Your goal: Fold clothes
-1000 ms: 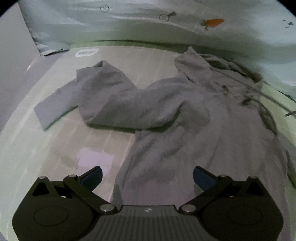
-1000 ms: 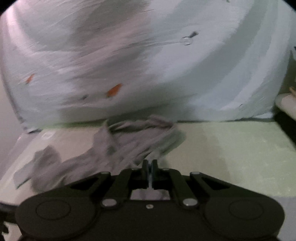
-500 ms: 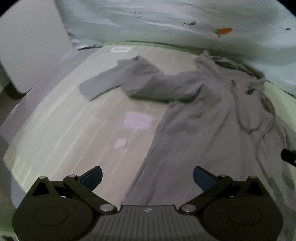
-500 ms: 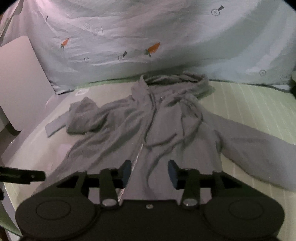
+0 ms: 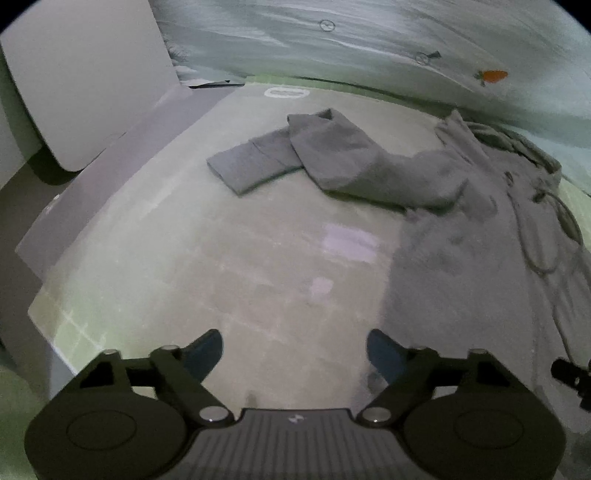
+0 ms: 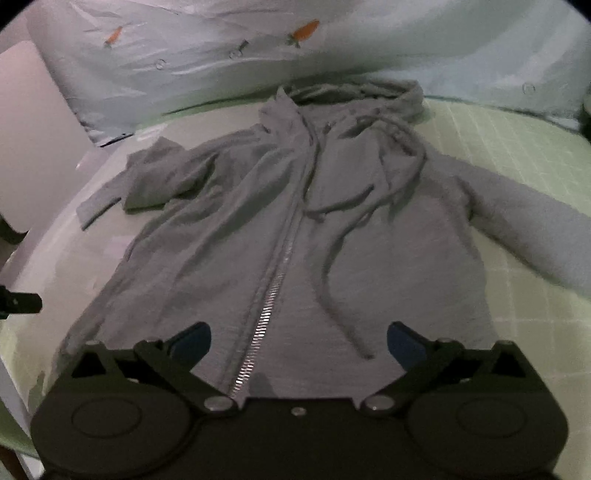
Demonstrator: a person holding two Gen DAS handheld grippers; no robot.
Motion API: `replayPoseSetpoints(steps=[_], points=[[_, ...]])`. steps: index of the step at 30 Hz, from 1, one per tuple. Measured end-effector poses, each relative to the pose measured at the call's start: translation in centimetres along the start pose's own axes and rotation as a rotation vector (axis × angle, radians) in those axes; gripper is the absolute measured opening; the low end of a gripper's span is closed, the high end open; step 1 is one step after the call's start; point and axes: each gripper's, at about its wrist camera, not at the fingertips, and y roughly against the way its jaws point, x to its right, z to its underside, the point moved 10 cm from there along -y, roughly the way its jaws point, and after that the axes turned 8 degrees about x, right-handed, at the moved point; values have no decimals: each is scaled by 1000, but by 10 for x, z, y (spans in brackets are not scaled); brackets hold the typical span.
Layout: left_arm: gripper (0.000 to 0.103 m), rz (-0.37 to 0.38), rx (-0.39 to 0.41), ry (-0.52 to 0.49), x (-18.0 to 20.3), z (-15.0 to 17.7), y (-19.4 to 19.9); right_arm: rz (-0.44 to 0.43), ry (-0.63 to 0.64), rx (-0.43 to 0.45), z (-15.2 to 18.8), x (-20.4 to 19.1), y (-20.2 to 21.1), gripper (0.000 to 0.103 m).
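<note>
Both tongs are empty. Left tongs (image 5: 294, 350) have just been closing a little yet stand spread, with nothing between the blue pads; they hang over bare bed surface beside the hoodie's left edge. Right tongs (image 6: 298, 341) have just been opening and now stand spread wide over the lower front of the garment, the zipper (image 6: 271, 291) running up between the pads, which do not appear to press on the cloth.

The grey zip hoodie (image 6: 258, 229) lies face up on the bed (image 5: 184, 266), which has a pale green checked cover. Its hood (image 6: 369, 92) is bunched at the far end against a light sheet printed with carrots (image 6: 304, 29). One sleeve (image 6: 524, 225) stretches straight out on the right side of the right wrist view. The other sleeve (image 5: 280, 158) lies doubled over itself, its cuff pointing away from the body. The drawstrings (image 6: 343, 236) trail loose across the chest.

The body looks laid flat so that folds can start, but that crumpled sleeve would probably need straightening first. With the left tongs beside that side of the garment and the right over the hem, a likely reading is that each is lining up for a fresh grip. No fold of the body is made yet, so the task seems at an early stage.
</note>
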Motion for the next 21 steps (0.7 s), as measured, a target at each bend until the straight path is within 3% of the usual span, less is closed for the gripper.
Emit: replayPoseSetpoints(steps=[4,9,12,19,21], points=[[71,38,15,3,-25,-25,-21,61,-56,-30,6,-12,-15,103],[54,72,9,7,-57,-58,-61,230,-137,11,7,-11,-18,103],[50,91,5,-7,-72,-78,-87,325,-198,29,10,-9,-20,103],[52,113,28,-129,-85,-120,-153,497,-194,59,21,-17,-30,103],[60,123,16,-149,-83,-126,-168,514,-218,51,20,-16,-30,103]])
